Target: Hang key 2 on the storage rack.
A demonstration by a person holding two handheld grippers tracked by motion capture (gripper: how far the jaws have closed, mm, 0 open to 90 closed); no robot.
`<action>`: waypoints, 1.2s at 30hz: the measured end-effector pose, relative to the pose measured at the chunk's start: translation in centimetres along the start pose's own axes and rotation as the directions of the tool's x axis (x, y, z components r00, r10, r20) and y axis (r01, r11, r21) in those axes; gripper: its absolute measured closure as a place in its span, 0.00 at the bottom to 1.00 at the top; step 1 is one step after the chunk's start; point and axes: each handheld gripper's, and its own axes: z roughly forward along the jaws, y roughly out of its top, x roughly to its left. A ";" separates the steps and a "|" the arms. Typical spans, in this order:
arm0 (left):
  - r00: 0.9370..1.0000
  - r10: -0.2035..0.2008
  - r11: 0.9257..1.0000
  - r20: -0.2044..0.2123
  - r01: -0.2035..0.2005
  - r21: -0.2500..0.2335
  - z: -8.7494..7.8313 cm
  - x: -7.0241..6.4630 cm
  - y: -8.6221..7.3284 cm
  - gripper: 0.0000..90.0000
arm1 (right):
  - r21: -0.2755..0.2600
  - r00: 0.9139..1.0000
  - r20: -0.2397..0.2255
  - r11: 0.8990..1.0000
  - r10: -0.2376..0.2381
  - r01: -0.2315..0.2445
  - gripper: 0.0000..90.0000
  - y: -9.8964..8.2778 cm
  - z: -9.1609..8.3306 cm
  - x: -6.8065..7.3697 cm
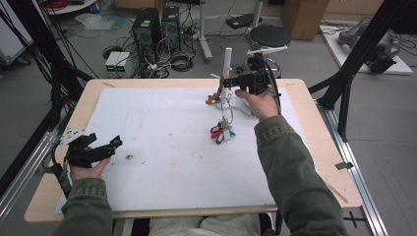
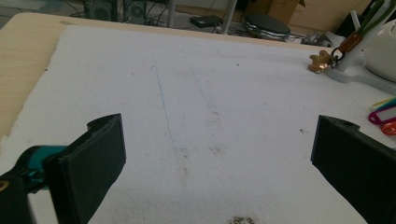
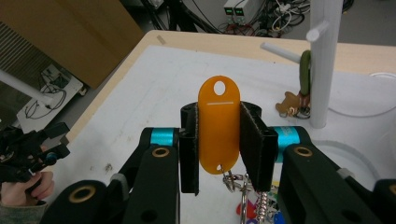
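With your right gripper (image 3: 219, 154) pinching the orange key tag (image 3: 218, 122) at the white peg stand's (image 3: 322, 60) eight o'clock, the dangling tags (image 1: 222, 132) could snag its pegs, while your left gripper (image 2: 217, 154) idles open.

The right gripper (image 1: 227, 82) is holding a bunch of keys (image 1: 222, 132) up beside the white post (image 1: 227, 61), far right.
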 end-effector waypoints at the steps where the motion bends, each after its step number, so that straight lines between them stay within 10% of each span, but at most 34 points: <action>1: 1.000 0.008 1.000 -0.003 -0.008 -0.003 -0.1 0.1 0.0 0.04 | 0.002 1.000 0.005 1.000 -0.009 0.009 0.78 0.3 -0.1 0.1; 12: 0.997 0.023 0.999 -0.077 -0.025 -0.031 -0.4 0.2 0.3 0.02 | -0.029 1.000 0.001 1.000 -0.005 0.005 0.78 3.2 -0.8 0.4; 36: 0.995 0.018 0.999 -0.093 -0.021 -0.027 -0.5 0.8 0.1 0.02 | -0.060 0.999 0.042 0.998 0.014 -0.012 0.78 8.7 -0.4 0.1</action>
